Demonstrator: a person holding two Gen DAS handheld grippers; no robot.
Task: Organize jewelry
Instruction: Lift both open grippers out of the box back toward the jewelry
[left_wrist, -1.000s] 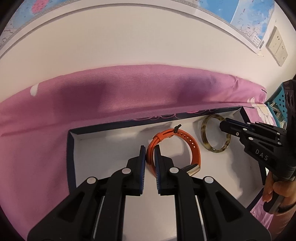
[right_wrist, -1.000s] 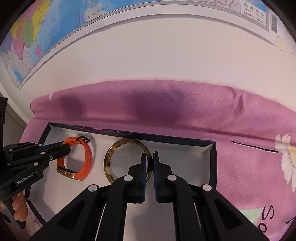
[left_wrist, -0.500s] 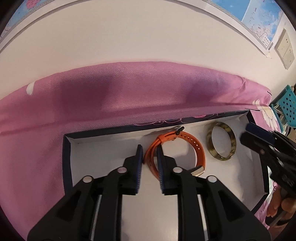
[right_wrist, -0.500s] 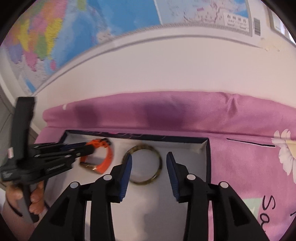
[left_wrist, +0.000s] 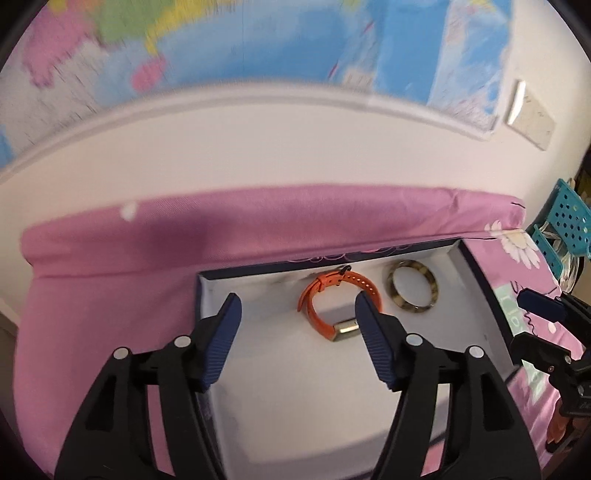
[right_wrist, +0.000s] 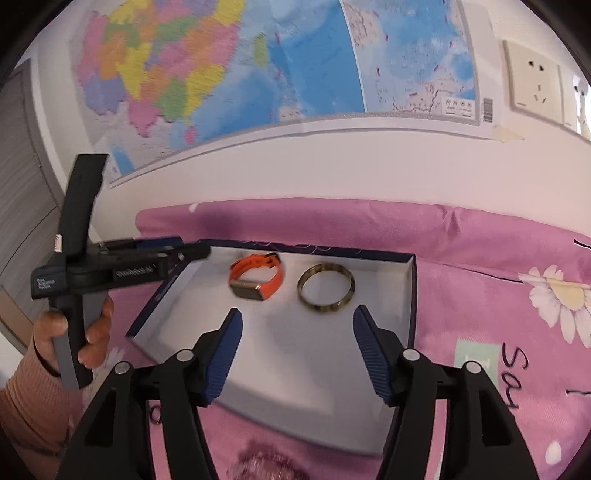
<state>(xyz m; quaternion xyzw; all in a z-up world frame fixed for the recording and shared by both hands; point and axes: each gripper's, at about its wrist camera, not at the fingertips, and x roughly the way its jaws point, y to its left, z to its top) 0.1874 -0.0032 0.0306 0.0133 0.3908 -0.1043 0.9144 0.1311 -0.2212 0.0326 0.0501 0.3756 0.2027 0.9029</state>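
A white-lined box with a dark blue rim (left_wrist: 202, 291) (right_wrist: 413, 291) lies on the pink cloth. An orange watch band (left_wrist: 325, 302) (right_wrist: 258, 275) and a tortoiseshell bangle (left_wrist: 412, 291) (right_wrist: 325, 288) lie side by side at its far end. My left gripper (left_wrist: 295, 314) is open and empty, raised above the box, short of the band. My right gripper (right_wrist: 297, 328) is open and empty, raised short of the bangle. The left gripper also shows in the right wrist view (right_wrist: 155, 254) at the box's left corner.
A pink flowered cloth (right_wrist: 517, 295) covers the surface up to a white wall with a map (right_wrist: 240, 74) and a socket (right_wrist: 535, 81). A teal perforated basket (left_wrist: 569, 221) stands at the far right. A hand (right_wrist: 74, 332) holds the left gripper's handle.
Both grippers have opened wide, letting go of the band and the bangle, and have drawn back and up from the box. The jewelry stays where it lay.
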